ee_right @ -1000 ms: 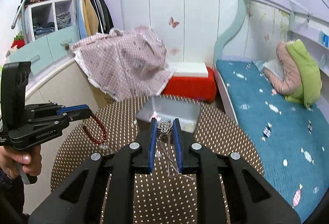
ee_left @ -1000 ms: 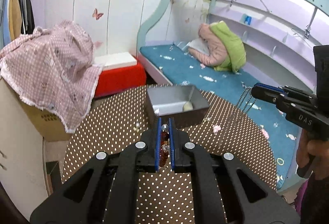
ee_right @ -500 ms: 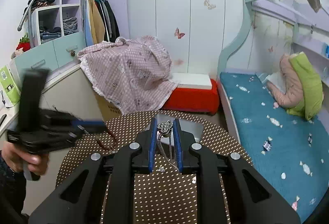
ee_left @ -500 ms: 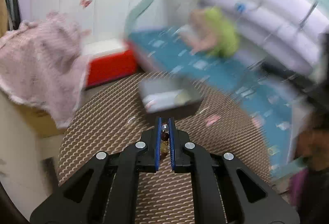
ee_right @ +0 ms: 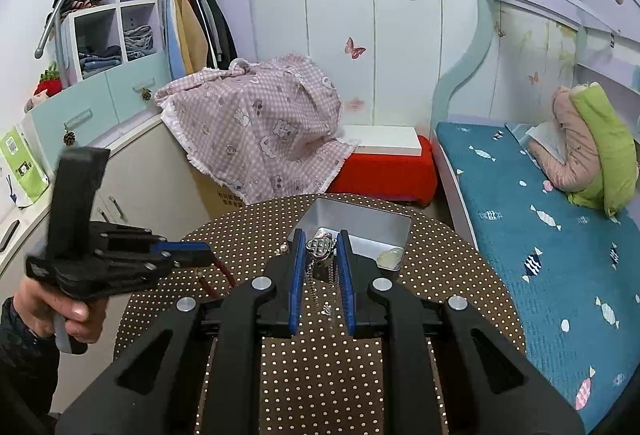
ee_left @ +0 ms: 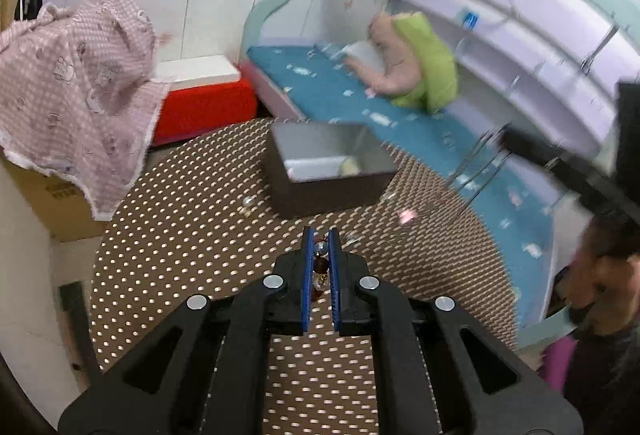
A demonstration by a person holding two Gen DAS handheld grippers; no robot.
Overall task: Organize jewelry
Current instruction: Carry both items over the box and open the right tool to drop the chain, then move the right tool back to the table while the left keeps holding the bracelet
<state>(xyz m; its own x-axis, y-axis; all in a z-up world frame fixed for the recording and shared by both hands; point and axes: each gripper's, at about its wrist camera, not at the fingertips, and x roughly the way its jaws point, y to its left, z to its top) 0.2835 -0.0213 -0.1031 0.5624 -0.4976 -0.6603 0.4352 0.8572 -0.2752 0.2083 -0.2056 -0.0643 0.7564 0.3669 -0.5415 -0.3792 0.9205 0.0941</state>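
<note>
While your left tool [ee_left: 320,239] clenches the red bead bracelet [ee_left: 319,267], your right tool [ee_right: 322,240] grips a silver pendant [ee_right: 320,248], its chain [ee_right: 316,287] dangling between the pads. Both hang over the dotted bench [ee_right: 320,375]. At twelve o'clock ahead of them sits the metal tin [ee_right: 356,227], a pale stone [ee_right: 390,257] in its corner.

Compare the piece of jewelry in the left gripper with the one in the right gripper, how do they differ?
The beaded bracelet in the left gripper is a string of dark red round beads; the chain necklace in the right gripper is silver, with a patterned pendant and thin chains hanging below. The bracelet's jaws stand narrower than the necklace's. Both are clamped above the dotted table, outside the metal box.
</note>
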